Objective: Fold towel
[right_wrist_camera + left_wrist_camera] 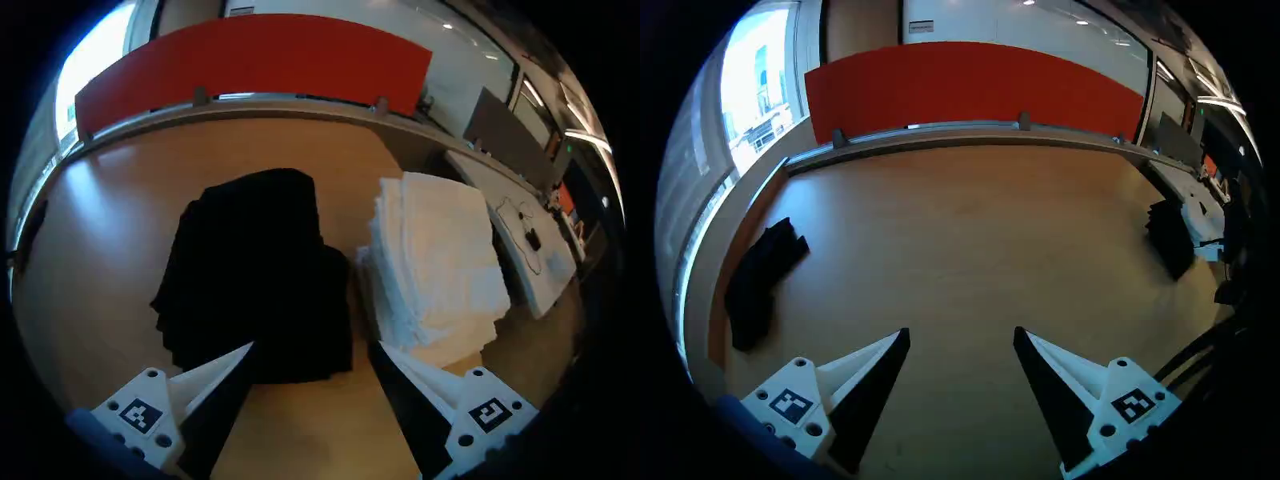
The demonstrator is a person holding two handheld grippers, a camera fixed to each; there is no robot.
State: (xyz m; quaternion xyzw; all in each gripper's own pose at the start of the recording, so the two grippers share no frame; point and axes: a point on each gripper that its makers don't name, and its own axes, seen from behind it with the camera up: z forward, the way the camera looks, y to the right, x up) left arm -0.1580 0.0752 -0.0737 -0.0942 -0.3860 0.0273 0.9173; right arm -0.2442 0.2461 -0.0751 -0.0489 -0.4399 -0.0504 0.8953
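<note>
**Black towels (256, 280) ahead of right gripper (312, 352)**

Stacked on the table (96, 240), long axis near-to-far, they lie just beyond its spread fingers (228, 384); white towels (436, 264) sit right. The left gripper (960, 340), also spread, seems farther off.

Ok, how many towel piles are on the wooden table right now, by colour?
Black towel piles: 2, the large black folded stack in the right gripper view and the smaller black pile at the left in the left gripper view.
White towel piles: 1, the white folded stack.
Total: 3.
</note>
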